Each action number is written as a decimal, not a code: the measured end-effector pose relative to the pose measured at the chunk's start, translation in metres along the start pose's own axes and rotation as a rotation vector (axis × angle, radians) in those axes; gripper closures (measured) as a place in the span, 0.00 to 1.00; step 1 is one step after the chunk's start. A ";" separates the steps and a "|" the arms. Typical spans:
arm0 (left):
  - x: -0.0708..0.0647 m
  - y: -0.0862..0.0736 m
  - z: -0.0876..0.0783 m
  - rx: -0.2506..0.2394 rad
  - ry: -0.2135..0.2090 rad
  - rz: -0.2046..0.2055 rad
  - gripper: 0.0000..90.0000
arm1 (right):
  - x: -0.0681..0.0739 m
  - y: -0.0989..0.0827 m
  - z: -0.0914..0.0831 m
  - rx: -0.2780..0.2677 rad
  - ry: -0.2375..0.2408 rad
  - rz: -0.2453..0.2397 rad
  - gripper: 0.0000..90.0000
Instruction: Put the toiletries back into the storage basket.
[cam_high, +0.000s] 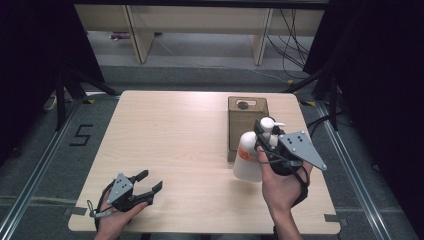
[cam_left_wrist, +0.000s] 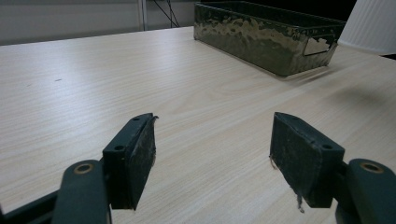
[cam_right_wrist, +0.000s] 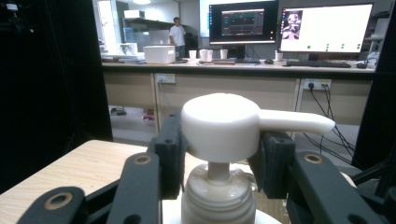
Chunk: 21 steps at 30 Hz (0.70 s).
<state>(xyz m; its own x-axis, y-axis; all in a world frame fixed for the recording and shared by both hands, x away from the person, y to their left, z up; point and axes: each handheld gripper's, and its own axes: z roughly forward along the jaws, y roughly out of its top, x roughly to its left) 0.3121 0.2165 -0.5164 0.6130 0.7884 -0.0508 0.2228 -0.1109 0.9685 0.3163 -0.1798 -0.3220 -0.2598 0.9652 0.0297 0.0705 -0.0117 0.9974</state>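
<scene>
The right gripper (cam_high: 264, 134) has its jaws clamped on the neck of a white pump bottle (cam_high: 248, 159), just under the pump head (cam_right_wrist: 219, 125) — in the right gripper view both pads (cam_right_wrist: 170, 151) sit against the head's sides, nozzle pointing off to the right. The bottle stands or hangs upright at the table's (cam_high: 170, 150) right half, touching or just beside the near end of the brown see-through bin (cam_high: 246, 120); whether its base rests on the wood or is lifted a little can't be told from the high view. Judged step: the bottle is grasped and about to be carried, prob. into the bin. The next move likely calls for a lift high enough for the base to clear the bin's near wall, then a short push away from the person and a straight lowering, since the bin is narrow and the bottle body is wide vs. the opening. The left gripper (cam_high: 142, 187) is spread open, nothing between the pads (cam_left_wrist: 140, 154), low over the near-left part of the table, well apart from the bin — no obstacle there. Room: the table's left and middle are bare, the right edge lies near the right hand, so any swing to that side has little margin; the bin's far end sits close to the back edge
</scene>
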 end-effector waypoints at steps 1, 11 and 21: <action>0.000 0.000 0.000 0.000 0.000 0.001 0.34 | 0.001 0.000 0.001 -0.003 0.007 0.009 0.67; 0.002 -0.001 0.002 -0.026 -0.005 0.001 0.34 | 0.002 0.006 0.006 -0.017 0.007 0.003 0.67; 0.002 -0.001 0.000 -0.001 0.011 -0.012 0.34 | 0.001 0.011 0.012 -0.033 0.003 -0.006 0.67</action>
<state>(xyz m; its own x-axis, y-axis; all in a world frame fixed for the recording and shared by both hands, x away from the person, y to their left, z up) 0.3127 0.2180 -0.5177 0.6018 0.7964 -0.0601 0.2294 -0.1003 0.9681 0.3282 -0.1760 -0.3118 -0.2634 0.9644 0.0242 0.0377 -0.0148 0.9992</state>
